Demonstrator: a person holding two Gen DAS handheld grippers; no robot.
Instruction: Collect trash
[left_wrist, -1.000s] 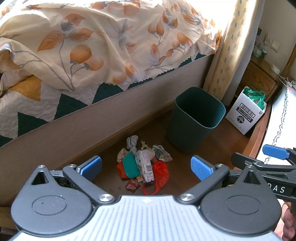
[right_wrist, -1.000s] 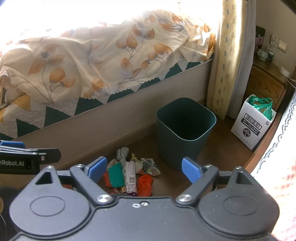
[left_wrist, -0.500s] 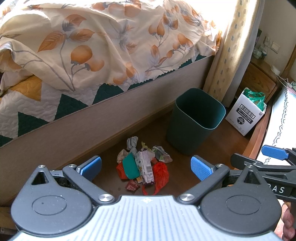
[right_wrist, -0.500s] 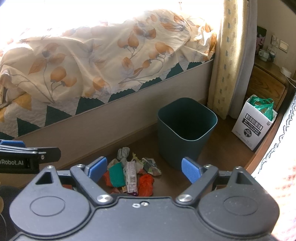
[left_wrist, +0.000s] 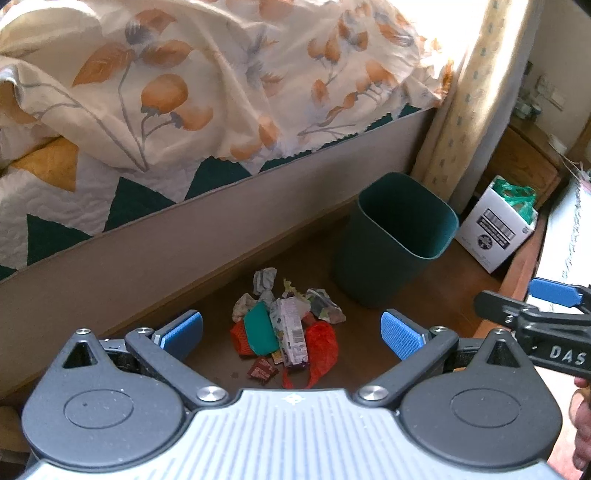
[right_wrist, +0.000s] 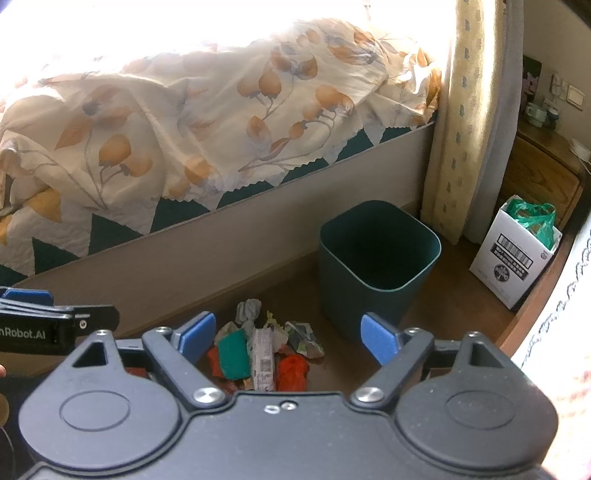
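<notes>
Dark-green bin (right_wrist: 380, 258): upright on the floor (left_wrist: 443, 306) beside the bed (left_wrist: 184, 236). Trash pile (left_wrist: 284, 328): just beside it, uncollected. Left tongs (left_wrist: 291, 332), right tongs (right_wrist: 288, 336): both spread wide, empty, above the pile. Step judged: approach; next, descend and pinch one wrapper.

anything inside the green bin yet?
The green bin shows only bare inner walls in the right wrist view, no trash seen. Its bottom is dark and partly cut off by the near rim, so that part cannot be seen. The trash pile lies on the floor beside it.
</notes>
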